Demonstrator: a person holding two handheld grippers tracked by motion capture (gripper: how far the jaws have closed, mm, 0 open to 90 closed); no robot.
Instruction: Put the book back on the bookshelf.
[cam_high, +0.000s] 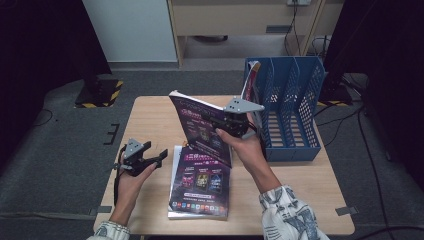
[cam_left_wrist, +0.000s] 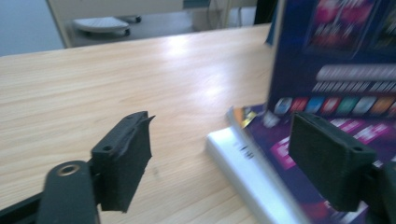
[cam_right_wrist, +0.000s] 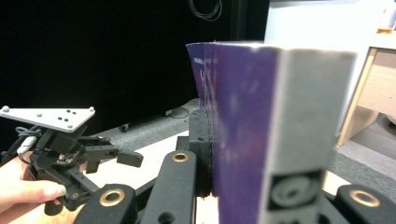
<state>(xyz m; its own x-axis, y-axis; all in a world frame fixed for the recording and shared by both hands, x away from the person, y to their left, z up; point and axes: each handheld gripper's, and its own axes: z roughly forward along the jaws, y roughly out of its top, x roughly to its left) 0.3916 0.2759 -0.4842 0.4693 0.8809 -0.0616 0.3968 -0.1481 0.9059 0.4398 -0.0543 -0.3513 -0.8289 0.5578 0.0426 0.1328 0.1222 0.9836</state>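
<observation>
My right gripper (cam_high: 223, 124) is shut on the edge of a purple book (cam_high: 200, 127) and holds it upright and tilted above the table. In the right gripper view that book (cam_right_wrist: 243, 116) stands between the jaws, its pale spine facing the camera. Below it a stack of similar purple books (cam_high: 200, 187) lies flat near the table's front edge. My left gripper (cam_high: 156, 150) hovers open just left of that stack. In the left gripper view the stack's white corner (cam_left_wrist: 243, 158) lies between the spread pads (cam_left_wrist: 123, 158) without touching them.
A blue file rack (cam_high: 292, 107) with several slots stands at the table's right side, a magazine (cam_high: 251, 75) leaning in its leftmost slot. The wooden table (cam_high: 150, 120) is bare at the back left. Dark stands and cables sit on the floor around.
</observation>
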